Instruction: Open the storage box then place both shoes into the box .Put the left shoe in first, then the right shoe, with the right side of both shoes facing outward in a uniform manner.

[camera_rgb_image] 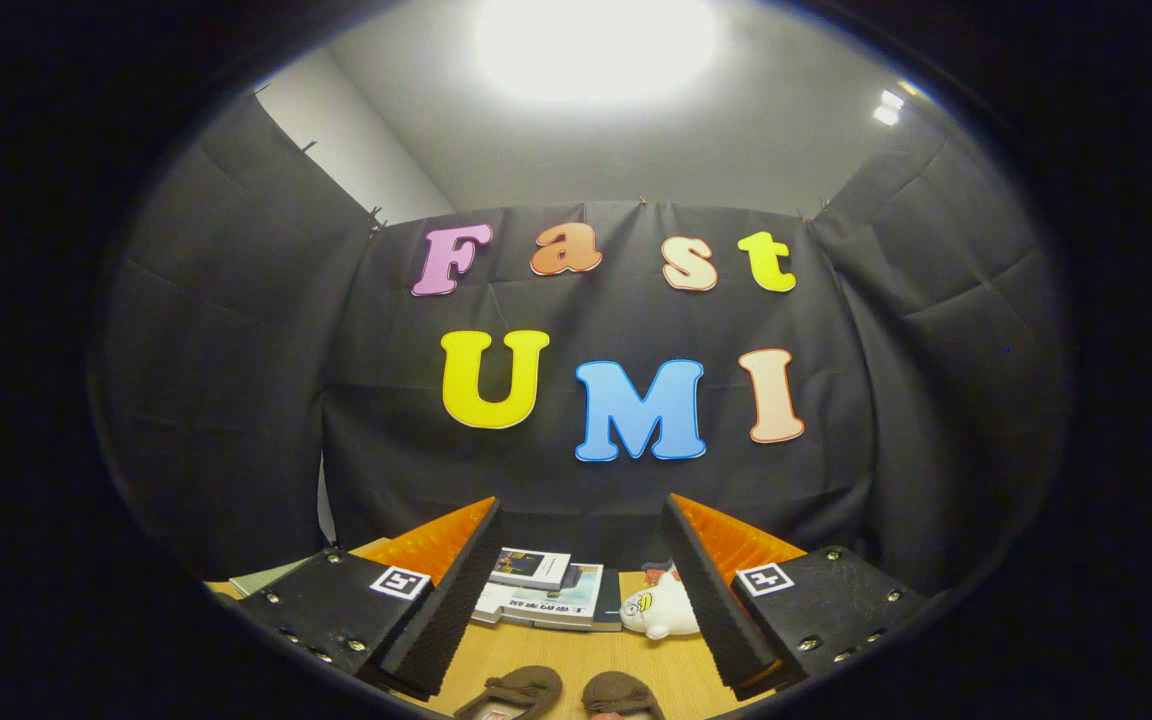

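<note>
Two brown shoes [566, 692] lie side by side at the bottom centre of the frame on the bench [576, 655], toes pointing away, just below and between the wide-spread fingers of the empty tool [576, 600]. Reaching them likely means tipping downward. Books [546, 590] sit beyond.

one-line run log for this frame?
gripper: open, holding nothing | shoes: on table between fingers | books, plush toy: beyond

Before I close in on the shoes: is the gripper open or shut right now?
Open. The gripper has its fingers spread wide, nothing between them; the brown shoes lie on the wooden table in the gap, the books beyond.
</note>
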The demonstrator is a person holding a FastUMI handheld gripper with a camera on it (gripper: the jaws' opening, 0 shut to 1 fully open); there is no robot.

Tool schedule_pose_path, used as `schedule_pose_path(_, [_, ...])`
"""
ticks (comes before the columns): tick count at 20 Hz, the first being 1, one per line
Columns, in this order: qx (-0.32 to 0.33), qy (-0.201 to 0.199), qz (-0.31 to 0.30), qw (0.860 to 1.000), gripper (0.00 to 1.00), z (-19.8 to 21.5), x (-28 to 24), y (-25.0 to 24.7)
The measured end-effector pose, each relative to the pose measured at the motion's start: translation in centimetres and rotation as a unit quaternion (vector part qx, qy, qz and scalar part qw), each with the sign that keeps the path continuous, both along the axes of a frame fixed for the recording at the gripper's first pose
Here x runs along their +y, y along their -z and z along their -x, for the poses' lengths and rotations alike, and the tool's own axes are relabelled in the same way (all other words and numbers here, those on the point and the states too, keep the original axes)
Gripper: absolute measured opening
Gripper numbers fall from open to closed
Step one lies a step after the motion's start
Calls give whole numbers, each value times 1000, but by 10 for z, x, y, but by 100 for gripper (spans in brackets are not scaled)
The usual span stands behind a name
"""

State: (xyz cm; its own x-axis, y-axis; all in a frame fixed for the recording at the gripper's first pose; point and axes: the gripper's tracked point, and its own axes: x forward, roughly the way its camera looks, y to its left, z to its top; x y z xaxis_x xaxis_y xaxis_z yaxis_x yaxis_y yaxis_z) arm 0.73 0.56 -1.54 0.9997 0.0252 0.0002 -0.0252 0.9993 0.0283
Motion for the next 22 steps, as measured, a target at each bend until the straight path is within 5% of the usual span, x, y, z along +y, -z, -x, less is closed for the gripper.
schedule_pose_path(15, [75, -60, -138, 986, 97, 10, 55, 59])
schedule_pose_path(19, [111, -69, -205, 970, 98, 12, 72, 84])
schedule_pose_path(22, [151, -79, -276, 946, 98, 17, 91, 107])
